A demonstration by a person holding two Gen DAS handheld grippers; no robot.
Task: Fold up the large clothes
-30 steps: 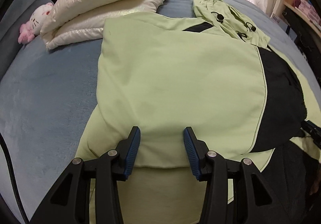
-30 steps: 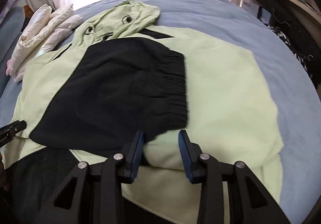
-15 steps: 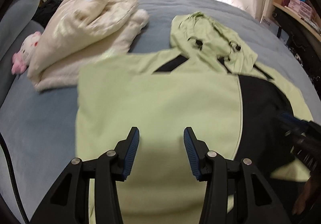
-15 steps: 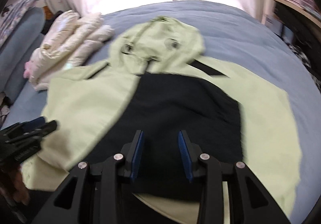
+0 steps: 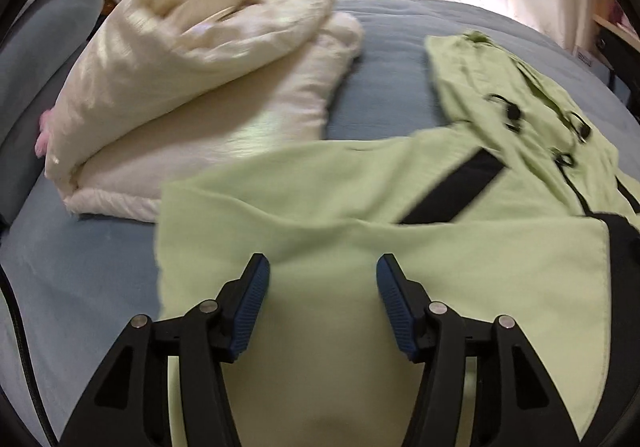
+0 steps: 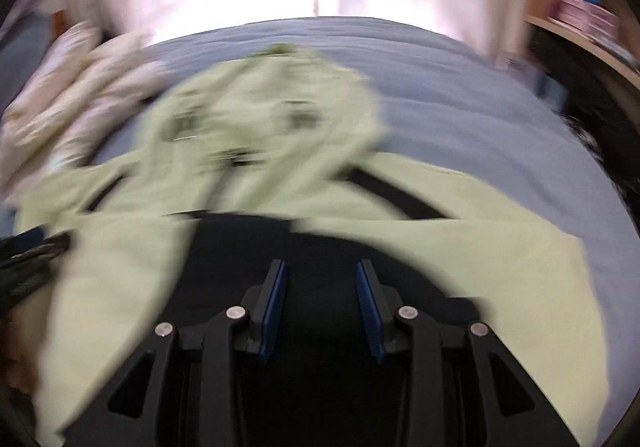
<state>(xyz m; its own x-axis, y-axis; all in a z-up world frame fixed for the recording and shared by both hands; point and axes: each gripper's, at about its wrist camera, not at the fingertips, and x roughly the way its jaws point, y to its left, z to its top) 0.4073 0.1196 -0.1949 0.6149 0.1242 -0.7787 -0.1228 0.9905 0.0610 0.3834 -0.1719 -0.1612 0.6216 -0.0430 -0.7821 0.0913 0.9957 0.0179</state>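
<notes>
1. The pale green hoodie (image 5: 360, 247) lies spread on the blue bed cover (image 5: 80, 267), straight ahead of both tools. Its hood (image 5: 504, 79) points away from me toward the curtains, so its long axis runs from me to the far side of the bed.

2. My left gripper (image 5: 322, 271) hangs over the green panel on the garment's left side. Its jaws are opening, and I see only flat cloth beyond them; nothing is pinched between the blue pads (image 5: 250, 307).

3. My right gripper (image 6: 322, 279) sits over the black panel (image 6: 320, 243) near the garment's middle. Its jaws stand at a narrow gap. This view is badly smeared, so I cannot tell for sure, but no fabric seems to bunch between the pads.

4. What the next move turns on, as I judge it: the fabric lies in front of and below both tools, each arm covering its own half. The left tool is nearer the left edge, the right tool nearer the centre and right side.

5. The folded cream duvet (image 5: 192, 87) lies just beside the hoodie's left shoulder. I judge that any fold carried toward the hood should stay clear of it.

6. In the right view, the other tool shows dark at the left edge, level with the hoodie's lower left part.
</notes>
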